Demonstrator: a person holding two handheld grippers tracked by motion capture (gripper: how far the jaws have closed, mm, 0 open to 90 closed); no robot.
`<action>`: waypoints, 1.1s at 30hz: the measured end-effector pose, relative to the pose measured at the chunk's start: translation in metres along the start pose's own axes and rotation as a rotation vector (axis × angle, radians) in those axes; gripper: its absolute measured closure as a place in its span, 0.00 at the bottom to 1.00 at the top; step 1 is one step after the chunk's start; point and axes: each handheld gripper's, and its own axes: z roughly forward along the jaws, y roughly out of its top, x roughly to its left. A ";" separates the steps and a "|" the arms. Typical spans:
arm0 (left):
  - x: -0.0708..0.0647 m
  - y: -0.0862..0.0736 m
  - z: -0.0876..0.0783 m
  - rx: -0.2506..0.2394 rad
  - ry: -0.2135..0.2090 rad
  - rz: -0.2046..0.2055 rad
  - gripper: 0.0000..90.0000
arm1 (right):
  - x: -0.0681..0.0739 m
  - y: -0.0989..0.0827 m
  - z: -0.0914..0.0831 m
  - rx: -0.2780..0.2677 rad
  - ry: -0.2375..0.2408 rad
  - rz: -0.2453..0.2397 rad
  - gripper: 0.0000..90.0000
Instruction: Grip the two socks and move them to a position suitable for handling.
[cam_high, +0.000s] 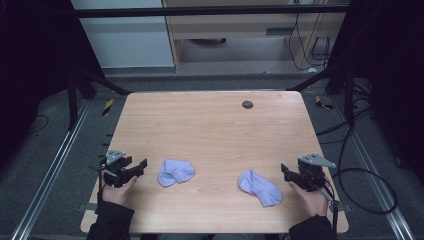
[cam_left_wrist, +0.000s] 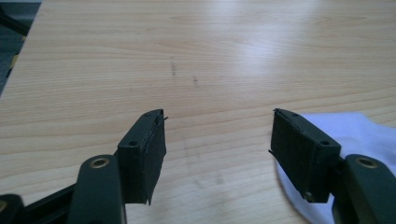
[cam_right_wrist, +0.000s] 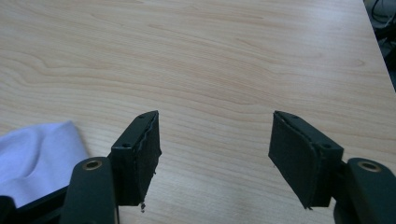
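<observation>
Pale wooden table (cam_high: 215, 125) under me carries two lilac socks, left sock (cam_high: 175, 172) just beside my left gripper (cam_high: 142, 165) and right sock (cam_high: 260, 187) near my right gripper (cam_high: 283, 170), both tongs spread wide and empty, seemingly poised for pickup.

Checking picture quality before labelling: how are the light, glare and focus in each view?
High view: dim, dark surroundings, the table evenly lit, both socks soft-edged. Left gripper view: bright glare on the wood at top, the left sock washed out and blurred. Right gripper view: even light, wood grain sharp, the right sock slightly soft.
</observation>
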 end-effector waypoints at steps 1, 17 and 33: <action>-0.003 0.000 -0.001 0.001 -0.006 0.006 0.40 | 0.003 0.000 -0.001 0.002 0.009 -0.010 0.37; -0.055 0.002 -0.004 -0.009 -0.116 0.093 0.43 | 0.032 0.003 -0.017 -0.009 0.083 -0.092 0.39; -0.108 0.009 0.016 0.020 -0.187 0.178 0.44 | 0.046 -0.008 -0.027 -0.005 0.160 -0.110 0.47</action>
